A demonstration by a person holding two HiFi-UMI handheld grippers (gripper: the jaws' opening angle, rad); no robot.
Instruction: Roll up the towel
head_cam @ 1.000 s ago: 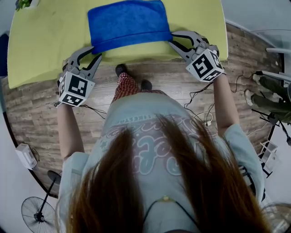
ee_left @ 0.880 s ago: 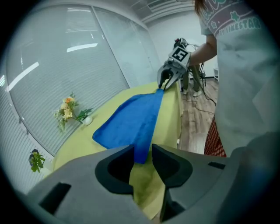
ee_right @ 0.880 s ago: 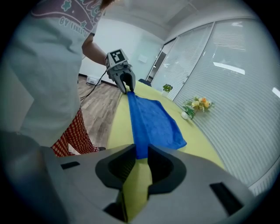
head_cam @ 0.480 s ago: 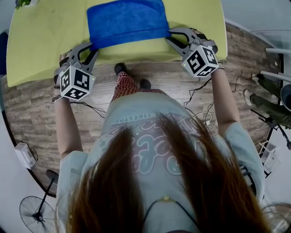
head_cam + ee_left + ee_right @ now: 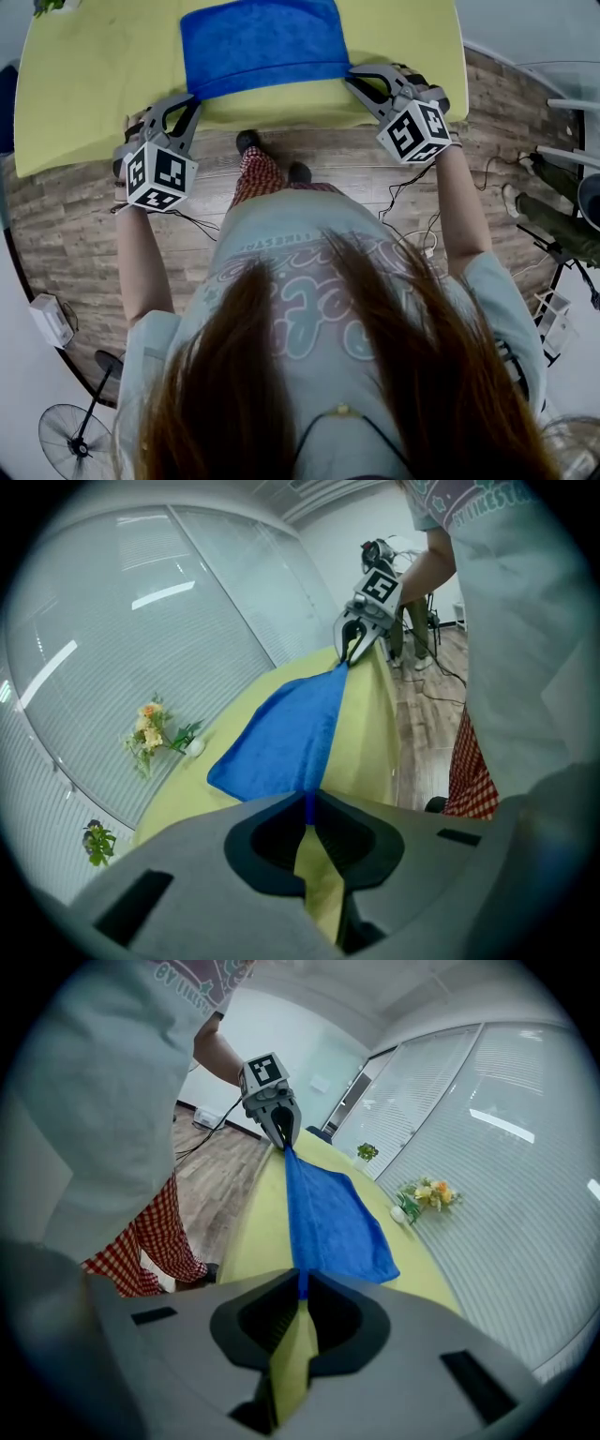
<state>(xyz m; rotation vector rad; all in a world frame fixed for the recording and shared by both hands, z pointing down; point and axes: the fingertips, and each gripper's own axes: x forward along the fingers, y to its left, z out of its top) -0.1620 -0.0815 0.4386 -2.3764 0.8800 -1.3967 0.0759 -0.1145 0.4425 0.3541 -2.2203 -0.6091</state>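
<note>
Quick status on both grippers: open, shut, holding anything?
Left gripper: jaws have just been closing, now shut on the near left corner of the blue cloth towel.
Right gripper: jaws have just been closing, now shut on its near right corner.

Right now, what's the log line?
left gripper: just closed on blue terry towel corner | right gripper: same, other corner | rolling: not started

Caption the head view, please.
Left gripper and right gripper, just closed, pinch the blue towel's near corners on yellow table.

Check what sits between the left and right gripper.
Only the blue towel: its near edge spans from left gripper to right gripper, whose jaws have just been closing on its corners. Clearest in the head view.
</note>
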